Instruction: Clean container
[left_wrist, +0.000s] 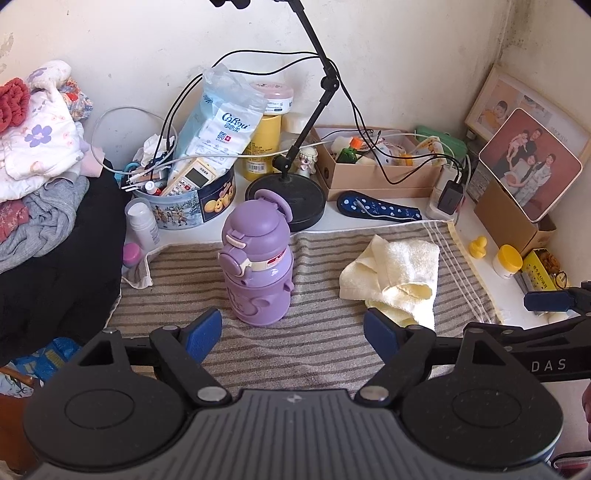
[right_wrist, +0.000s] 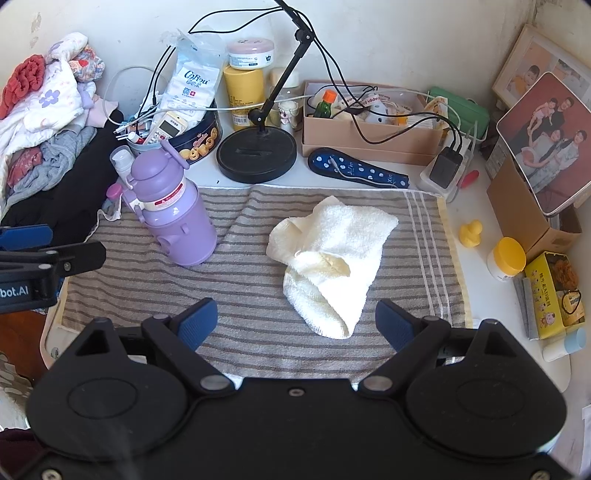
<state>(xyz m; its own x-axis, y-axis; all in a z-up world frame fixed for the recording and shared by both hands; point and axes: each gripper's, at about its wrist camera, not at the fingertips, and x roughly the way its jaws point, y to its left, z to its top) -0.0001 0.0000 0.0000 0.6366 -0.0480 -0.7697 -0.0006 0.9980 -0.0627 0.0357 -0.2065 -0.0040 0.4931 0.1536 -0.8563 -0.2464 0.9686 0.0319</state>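
Note:
A purple child's flask (left_wrist: 256, 264) with a closed lid stands upright on a striped towel mat (left_wrist: 295, 350). It also shows in the right wrist view (right_wrist: 173, 214), at the mat's left. A crumpled cream cloth (left_wrist: 395, 278) lies on the mat to the flask's right; in the right wrist view the cloth (right_wrist: 332, 258) lies just ahead of the fingers. My left gripper (left_wrist: 291, 332) is open and empty, just short of the flask. My right gripper (right_wrist: 295, 321) is open and empty, just short of the cloth.
A black lamp base (left_wrist: 286, 199), a biscuit tin of odds (left_wrist: 184, 195), a cardboard box (left_wrist: 376, 170) and a blue spotted case (left_wrist: 376, 210) line the back. Clothes (left_wrist: 40, 166) pile at the left. Photo frames (left_wrist: 528, 162), a yellow-capped jar (left_wrist: 509, 260) and a yellow duck (left_wrist: 477, 246) stand at the right.

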